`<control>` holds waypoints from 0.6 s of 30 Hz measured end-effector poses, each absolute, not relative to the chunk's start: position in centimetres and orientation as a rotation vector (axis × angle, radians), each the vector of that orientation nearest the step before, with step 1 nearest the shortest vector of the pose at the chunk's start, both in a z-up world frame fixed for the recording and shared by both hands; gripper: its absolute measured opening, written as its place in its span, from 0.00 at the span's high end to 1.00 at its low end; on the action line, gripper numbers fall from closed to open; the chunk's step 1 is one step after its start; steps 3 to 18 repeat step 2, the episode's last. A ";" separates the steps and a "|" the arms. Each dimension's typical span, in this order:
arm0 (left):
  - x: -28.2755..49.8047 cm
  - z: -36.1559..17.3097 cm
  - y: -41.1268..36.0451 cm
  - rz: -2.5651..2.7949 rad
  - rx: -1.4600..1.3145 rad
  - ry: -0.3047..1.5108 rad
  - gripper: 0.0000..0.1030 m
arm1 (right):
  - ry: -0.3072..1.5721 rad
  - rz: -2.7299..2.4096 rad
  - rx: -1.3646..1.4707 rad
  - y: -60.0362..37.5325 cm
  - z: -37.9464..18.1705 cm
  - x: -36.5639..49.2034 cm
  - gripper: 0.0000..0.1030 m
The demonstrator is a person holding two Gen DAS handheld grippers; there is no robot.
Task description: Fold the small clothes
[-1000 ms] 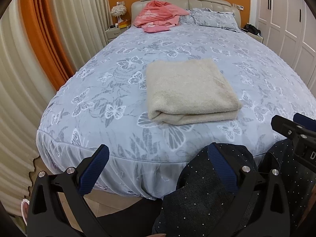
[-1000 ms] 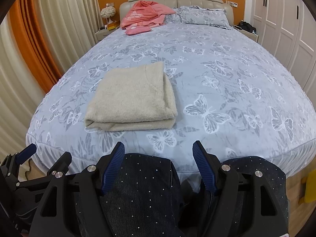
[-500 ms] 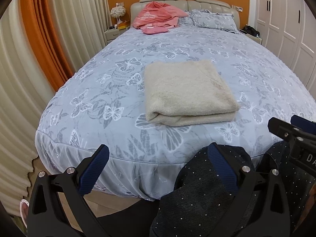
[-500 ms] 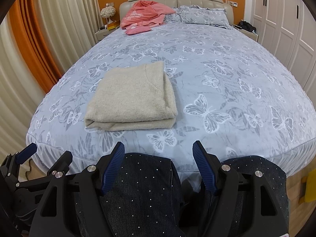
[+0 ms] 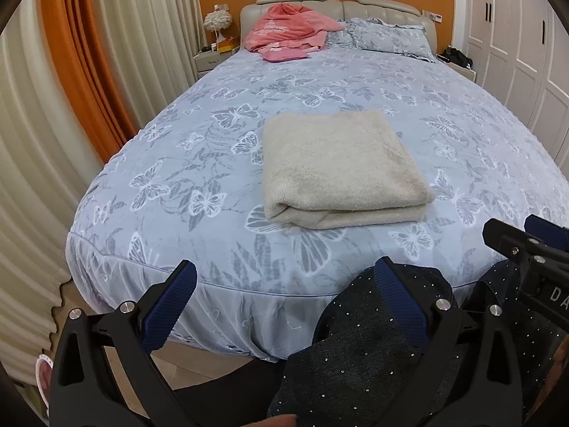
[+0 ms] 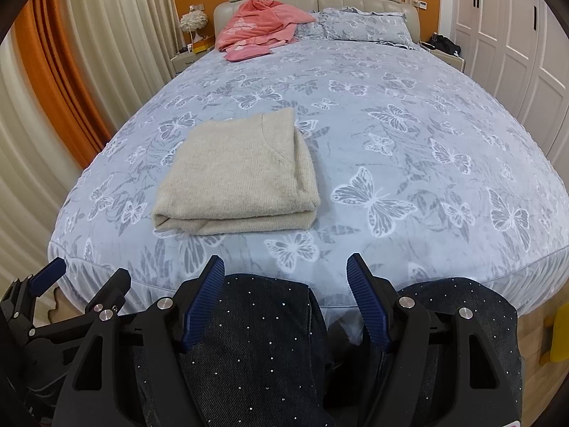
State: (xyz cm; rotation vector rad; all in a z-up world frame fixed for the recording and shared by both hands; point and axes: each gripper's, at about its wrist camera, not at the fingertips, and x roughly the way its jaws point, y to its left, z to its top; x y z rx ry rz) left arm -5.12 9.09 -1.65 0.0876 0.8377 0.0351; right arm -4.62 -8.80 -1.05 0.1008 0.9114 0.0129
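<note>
A beige knitted garment (image 5: 338, 169) (image 6: 242, 178) lies folded into a flat rectangle near the foot of the bed, its thick fold facing me. My left gripper (image 5: 284, 277) hangs open below the bed's front edge, nothing between its blue pads. My right gripper (image 6: 286, 272) is also open and empty, held over a person's dark speckled trousers (image 6: 256, 338), short of the mattress. The right gripper's tip (image 5: 515, 242) shows at the right edge of the left wrist view. Pink clothes (image 5: 288, 32) (image 6: 256, 28) lie heaped by the headboard.
The bed (image 5: 213, 277) carries a blue-grey butterfly cover and a matching pillow (image 6: 362, 25). Cream and orange curtains (image 5: 89, 71) hang along the left. White wardrobe doors (image 6: 515, 53) line the right. A nightstand with a lamp (image 5: 213, 35) stands at the far left.
</note>
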 end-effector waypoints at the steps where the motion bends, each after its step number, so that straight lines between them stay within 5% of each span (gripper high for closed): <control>1: -5.1 -1.7 9.0 0.031 0.094 0.838 0.05 | 0.912 0.013 0.101 -8.7 -1.1 -4.7 0.32; 18: -5.1 -1.7 9.0 0.029 0.097 0.838 0.05 | 0.911 0.012 0.102 -8.8 -1.0 -4.6 0.32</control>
